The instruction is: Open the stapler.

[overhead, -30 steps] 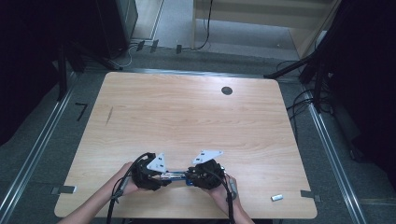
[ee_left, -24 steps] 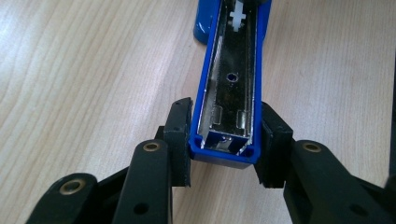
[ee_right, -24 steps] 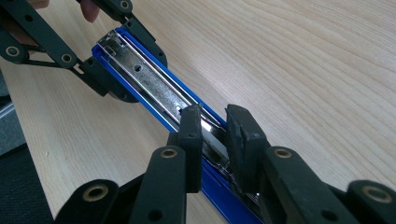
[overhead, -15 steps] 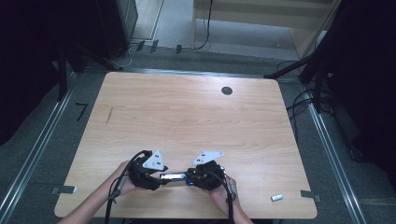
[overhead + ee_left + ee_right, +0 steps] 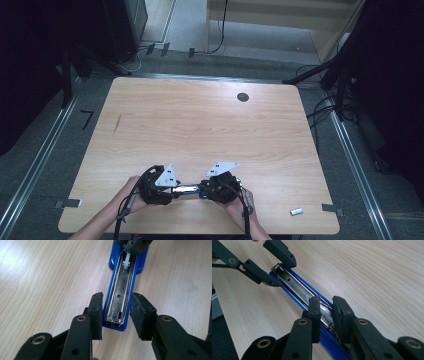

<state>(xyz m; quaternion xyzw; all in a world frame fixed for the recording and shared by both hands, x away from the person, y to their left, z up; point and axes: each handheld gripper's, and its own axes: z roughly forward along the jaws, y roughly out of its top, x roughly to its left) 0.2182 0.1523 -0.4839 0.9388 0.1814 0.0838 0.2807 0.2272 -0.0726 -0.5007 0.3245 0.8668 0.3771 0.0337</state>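
Observation:
A blue stapler lies opened flat near the front edge of the wooden table, its metal staple channel facing up. My left gripper straddles the stapler's free end. Its pads stand a little wider than the blue body, with a gap on one side. My right gripper is closed on the metal channel near the hinge end. In the high view the left gripper and right gripper face each other along the stapler. A person's hands hold both.
A small silver object lies at the front right of the table. A dark round hole sits at the far right. Grey tape tabs mark the front corners. The table's front edge runs just below the hands.
My left gripper has shifted slightly to the left along the stapler. The right gripper and the stapler have hardly moved.

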